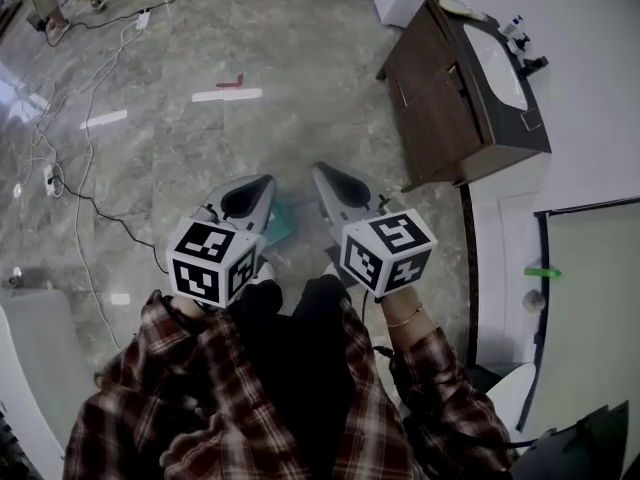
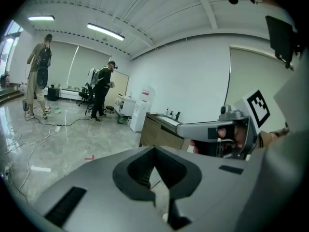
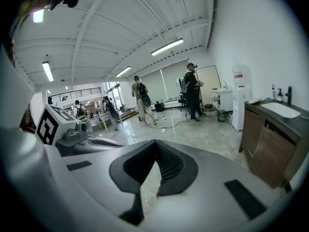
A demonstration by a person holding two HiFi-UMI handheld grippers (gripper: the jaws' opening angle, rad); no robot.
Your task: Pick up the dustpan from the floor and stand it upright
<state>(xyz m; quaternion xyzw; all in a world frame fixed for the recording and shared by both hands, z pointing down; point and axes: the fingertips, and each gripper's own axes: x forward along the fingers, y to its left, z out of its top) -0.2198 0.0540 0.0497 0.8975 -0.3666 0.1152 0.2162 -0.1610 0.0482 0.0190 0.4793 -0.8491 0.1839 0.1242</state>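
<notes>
Both grippers are held up side by side in front of the person's chest, over the marble floor. My left gripper (image 1: 262,184) (image 2: 154,151) is shut, with nothing between its jaws. My right gripper (image 1: 326,172) (image 3: 155,145) is also shut and empty. A teal object (image 1: 280,226) lies on the floor near the person's feet, mostly hidden behind the left gripper; I cannot tell whether it is the dustpan. Neither gripper view shows it. Each gripper view catches the other gripper beside it, with its marker cube.
A dark wooden vanity (image 1: 440,108) with a white basin stands at the right, against a white wall. Cables (image 1: 75,183) trail over the floor at the left. Tape marks (image 1: 228,91) lie ahead. Several people (image 2: 101,88) stand far off. A white fixture (image 1: 25,368) sits at the lower left.
</notes>
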